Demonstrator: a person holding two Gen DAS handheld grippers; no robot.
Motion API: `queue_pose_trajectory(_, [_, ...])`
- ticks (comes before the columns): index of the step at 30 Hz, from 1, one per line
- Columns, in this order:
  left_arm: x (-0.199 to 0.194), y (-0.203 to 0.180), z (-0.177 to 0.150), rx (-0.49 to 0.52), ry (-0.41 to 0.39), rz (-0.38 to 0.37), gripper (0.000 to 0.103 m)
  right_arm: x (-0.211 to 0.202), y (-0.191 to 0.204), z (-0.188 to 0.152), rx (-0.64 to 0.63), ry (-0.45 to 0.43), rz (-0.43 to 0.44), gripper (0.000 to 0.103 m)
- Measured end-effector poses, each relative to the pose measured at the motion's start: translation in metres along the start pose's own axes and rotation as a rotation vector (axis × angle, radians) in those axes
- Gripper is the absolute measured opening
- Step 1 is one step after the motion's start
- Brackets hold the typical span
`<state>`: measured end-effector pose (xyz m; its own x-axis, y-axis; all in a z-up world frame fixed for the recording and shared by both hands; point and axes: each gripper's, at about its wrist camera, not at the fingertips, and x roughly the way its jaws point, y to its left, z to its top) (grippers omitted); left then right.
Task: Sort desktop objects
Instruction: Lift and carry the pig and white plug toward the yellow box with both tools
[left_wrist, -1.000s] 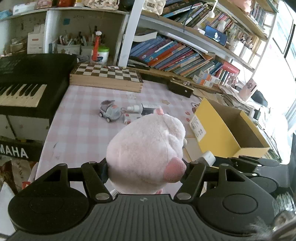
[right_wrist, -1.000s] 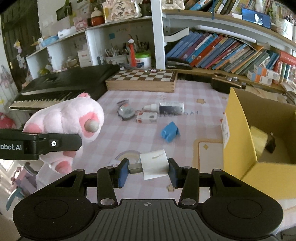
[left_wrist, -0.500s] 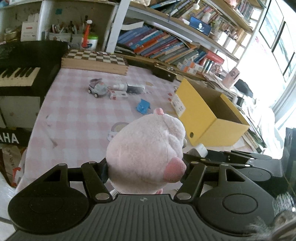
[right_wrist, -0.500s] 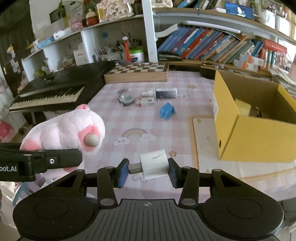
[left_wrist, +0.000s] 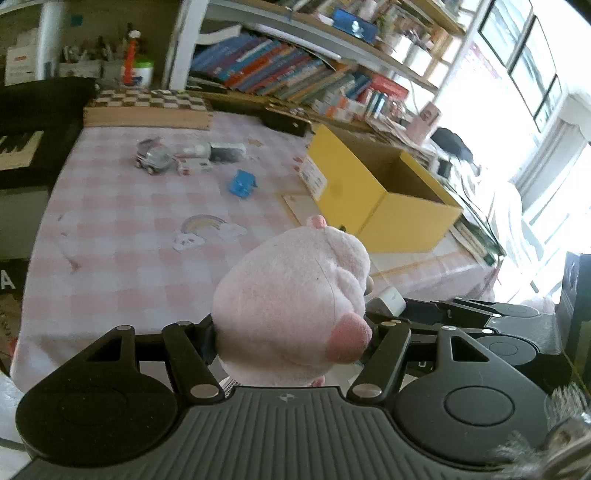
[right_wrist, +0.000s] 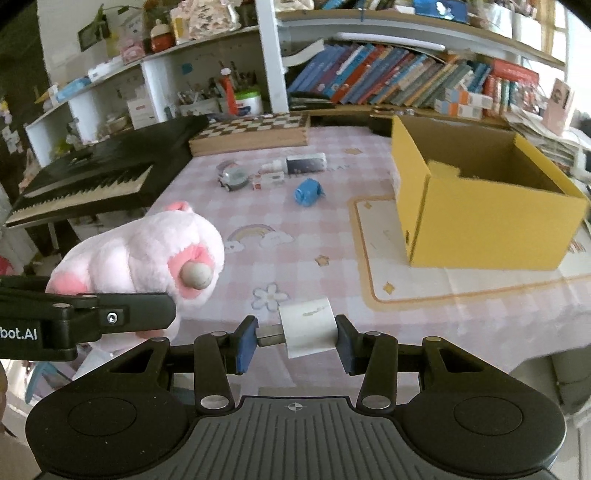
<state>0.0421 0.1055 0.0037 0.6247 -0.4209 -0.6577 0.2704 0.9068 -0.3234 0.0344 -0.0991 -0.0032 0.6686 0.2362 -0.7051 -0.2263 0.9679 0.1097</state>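
On my far left the black keyboard (right_wrist: 88, 181) juts along the table's (right_wrist: 332, 266) left edge, with the chessboard box (right_wrist: 251, 136) behind it at the back. My left gripper (left_wrist: 291, 332) is pinching the pink plush toy (left_wrist: 295, 302) across its body, held in the air over the near edge; in the right wrist view the plush (right_wrist: 147, 254) hangs well to the left of my other tool. Further in, near the middle of the cloth, lie the toy car (right_wrist: 232, 177), a small flat packet (right_wrist: 269, 181), a dark bottle (right_wrist: 299, 164) and a blue piece (right_wrist: 308, 192), all still to be sorted, I judge. My right gripper (right_wrist: 295, 338) is clamped on a small white block (right_wrist: 306, 326) with a grey stub poking out toward the left pad. To the right stands the yellow box (right_wrist: 480, 229), open at the top, which I take to be where these go. To do this well I'd carry each load high enough to clear the box's near wall, bring it over the opening, and only then let go, the plush first since it is bulky and could catch on the rim. I should keep my two tools from crossing. There is plenty of bare cloth between me and the box; the tight places are the box wall, the table's right edge just beyond it, and the clutter at the back.
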Motion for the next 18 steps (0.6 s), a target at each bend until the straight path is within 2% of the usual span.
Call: queue_pose_trajectory(18, [0.03, -0.04, -0.007, 0.107, 0.112, -0.138, 0.064, -0.023, -0.036, -0.03, 0.14, 0.034, -0.132, 0.044])
